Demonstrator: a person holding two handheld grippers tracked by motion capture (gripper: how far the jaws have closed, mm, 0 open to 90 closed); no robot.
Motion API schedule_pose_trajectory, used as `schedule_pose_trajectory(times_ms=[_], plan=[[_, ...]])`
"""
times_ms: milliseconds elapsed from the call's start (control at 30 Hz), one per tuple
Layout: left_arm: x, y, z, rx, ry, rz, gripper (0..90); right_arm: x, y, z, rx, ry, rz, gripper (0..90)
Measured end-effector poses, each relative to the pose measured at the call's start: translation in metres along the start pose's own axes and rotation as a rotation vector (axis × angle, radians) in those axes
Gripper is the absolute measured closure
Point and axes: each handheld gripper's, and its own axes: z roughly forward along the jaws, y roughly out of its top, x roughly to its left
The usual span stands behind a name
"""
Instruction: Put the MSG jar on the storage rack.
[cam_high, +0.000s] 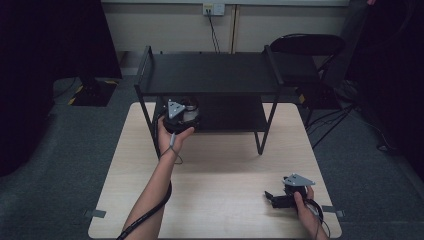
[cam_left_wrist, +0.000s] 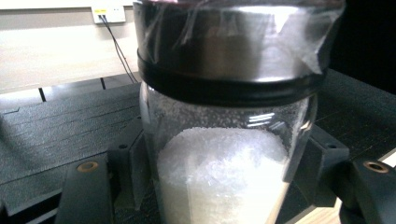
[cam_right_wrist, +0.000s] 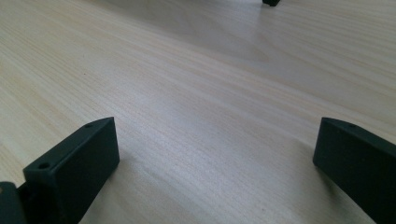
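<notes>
The left gripper (cam_left_wrist: 224, 177) has its jaws clenched on the jar (cam_left_wrist: 224, 154) over the lower shelf (cam_high: 235, 117) at ten o'clock — keep it upright, set it down slowly — the right gripper (cam_right_wrist: 215, 158) rests released on the desk (cam_high: 225, 165).

We find no words, numbers or signs that we can read. The clear glass jar with the shiny metal lid (cam_left_wrist: 229, 116), squeezed between the jaws, has no label. The white wall socket plate with a yellow sticker (cam_left_wrist: 108, 13), far beyond the jaws, is too blurry to read.
</notes>
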Motion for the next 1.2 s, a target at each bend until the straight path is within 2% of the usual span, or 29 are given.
schedule_pose_trajectory(times_ms=[333,433,567,667,733,800,933,1067,1200], plan=[[-0.001,-0.001,-0.001,0.003,-0.004,0.025,31.3,0.000,0.000,0.000,-0.001,0.000,-0.002,0.0],[0.001,0.000,-0.001,0.010,-0.014,0.014,30.2,0.000,0.000,0.000,0.001,0.000,0.000,0.0],[-0.003,-0.001,-0.004,0.017,0.001,0.015,9.5,0.000,0.000,0.000,-0.001,0.000,-0.002,0.0],[-0.004,-0.003,-0.007,0.006,0.007,0.011,4.4,0.000,0.000,0.000,0.000,0.000,-0.001,0.0],[-0.002,-0.004,-0.009,0.008,-0.010,0.017,1.6,0.000,0.000,0.000,-0.001,0.000,-0.002,0.0],[-0.003,-0.003,-0.011,0.013,-0.014,0.047,1.0,0.000,0.000,0.000,-0.001,-0.002,0.000,0.0],[-0.003,-0.004,-0.017,0.005,-0.031,0.036,1.0,0.001,0.000,0.000,-0.002,-0.004,0.001,0.0],[-0.004,-0.006,-0.029,0.017,-0.054,0.051,1.0,0.001,-0.001,0.000,-0.002,-0.005,0.002,0.0],[-0.004,-0.015,-0.044,0.018,-0.081,0.060,1.0,0.001,-0.001,0.000,-0.002,-0.006,0.002,0.0]])
